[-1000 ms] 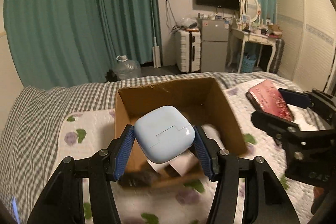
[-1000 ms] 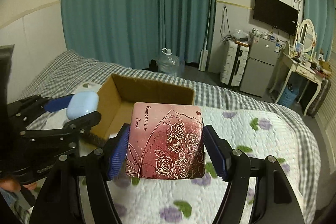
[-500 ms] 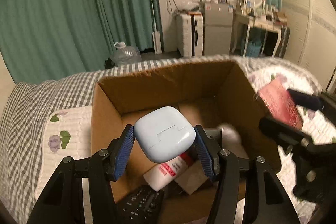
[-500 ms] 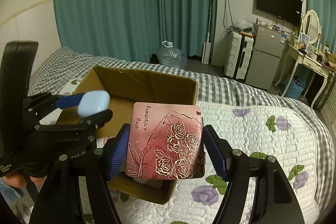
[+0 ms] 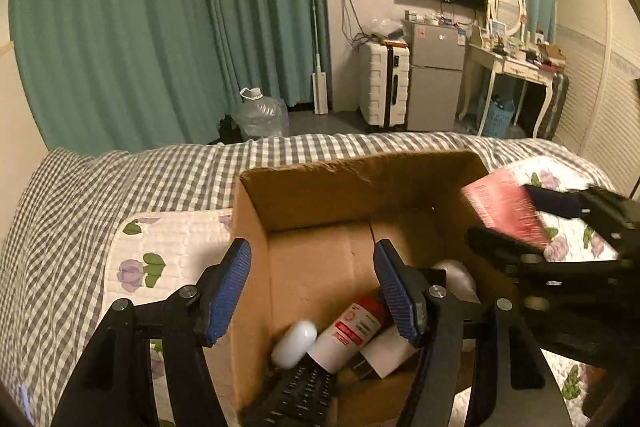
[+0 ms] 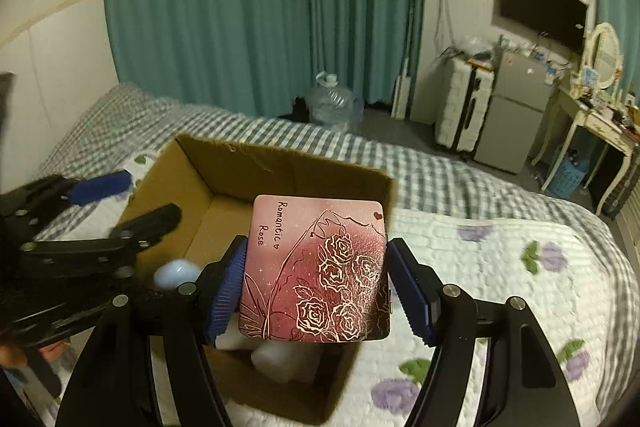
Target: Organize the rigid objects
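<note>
An open cardboard box [image 5: 304, 187] stands on the bed. My left gripper [image 5: 314, 293] is open and empty above the box's near left part. The pale blue earbud case [image 5: 294, 343] lies inside the box, beside a white tube with a red label [image 5: 348, 327] and a black remote [image 5: 300, 395]; the case also shows in the right wrist view [image 6: 176, 275]. My right gripper [image 6: 316, 295] holds a red rose-printed "Romantic Rose" tin [image 6: 316, 267] over the box's right part [image 6: 280, 163]. The right pad looks slightly off the tin's edge.
The bed has a checked blanket [image 5: 120, 179] and a white floral quilt [image 6: 500, 267]. White rounded objects [image 6: 280, 359] lie in the box under the tin. Beyond the bed are teal curtains, a water jug, a suitcase, a fridge and a dressing table.
My left gripper opened and the pale blue case dropped into the box. My right gripper carried the tin further over the box.
</note>
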Available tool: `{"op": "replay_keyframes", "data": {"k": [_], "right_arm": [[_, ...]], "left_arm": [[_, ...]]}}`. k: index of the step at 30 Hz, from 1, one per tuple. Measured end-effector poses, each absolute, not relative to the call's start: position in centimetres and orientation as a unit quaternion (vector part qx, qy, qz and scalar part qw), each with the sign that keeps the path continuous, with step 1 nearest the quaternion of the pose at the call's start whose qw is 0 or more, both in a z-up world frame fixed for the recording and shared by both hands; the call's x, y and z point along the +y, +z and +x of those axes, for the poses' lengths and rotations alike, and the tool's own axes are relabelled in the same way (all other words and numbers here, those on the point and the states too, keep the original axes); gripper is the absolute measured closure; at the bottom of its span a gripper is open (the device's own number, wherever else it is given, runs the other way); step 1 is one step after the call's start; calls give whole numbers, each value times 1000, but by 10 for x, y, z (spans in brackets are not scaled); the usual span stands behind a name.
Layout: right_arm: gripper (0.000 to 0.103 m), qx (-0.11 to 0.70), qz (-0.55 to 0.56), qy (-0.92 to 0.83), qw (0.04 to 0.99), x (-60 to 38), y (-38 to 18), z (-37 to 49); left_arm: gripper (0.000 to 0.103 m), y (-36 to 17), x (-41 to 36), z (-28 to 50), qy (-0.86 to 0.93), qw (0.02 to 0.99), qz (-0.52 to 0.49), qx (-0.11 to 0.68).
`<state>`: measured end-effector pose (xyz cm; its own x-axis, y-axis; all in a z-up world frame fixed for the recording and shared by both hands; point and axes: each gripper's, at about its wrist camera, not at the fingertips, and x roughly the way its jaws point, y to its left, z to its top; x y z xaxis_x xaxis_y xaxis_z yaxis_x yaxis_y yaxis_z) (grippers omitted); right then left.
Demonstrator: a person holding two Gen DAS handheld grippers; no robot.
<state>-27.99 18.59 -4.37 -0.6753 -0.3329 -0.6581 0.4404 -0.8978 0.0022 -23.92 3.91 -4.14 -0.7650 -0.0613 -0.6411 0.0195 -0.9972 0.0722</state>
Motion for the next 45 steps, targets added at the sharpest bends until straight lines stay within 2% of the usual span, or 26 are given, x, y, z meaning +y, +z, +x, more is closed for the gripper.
{"op": "replay_keyframes", "data": {"k": [5,8,13,17,24,33,37,40,45], "right_arm": [[33,89,354,-907,210,166,-58,-307],[15,74,336,-918,199,170,-55,-301],[14,69,319,-929,175,184,-36,-277],[13,76,283,-946,136,200,-2,-240],[0,68,211,-970,97,231,73,-156],[0,36,156,-981,111,252,125,-69],[0,28,143,-982,118,257,119,-46],[0,25,144,-981,130,256,95,-41],[0,6,136,-983,123,254,46,-50]], "left_arm": [[36,-40,34,-243,-941,28,336,-29],[36,-38,36,-240,-941,31,335,-32],[36,-22,39,-224,-947,37,319,-29],[36,12,47,-196,-957,34,287,-34],[31,80,59,-132,-973,47,220,-44],[29,117,63,-45,-988,69,132,-34],[28,111,58,-16,-993,75,93,-23],[27,93,56,-8,-994,76,76,-16],[27,48,53,-21,-991,86,103,-18]]}}
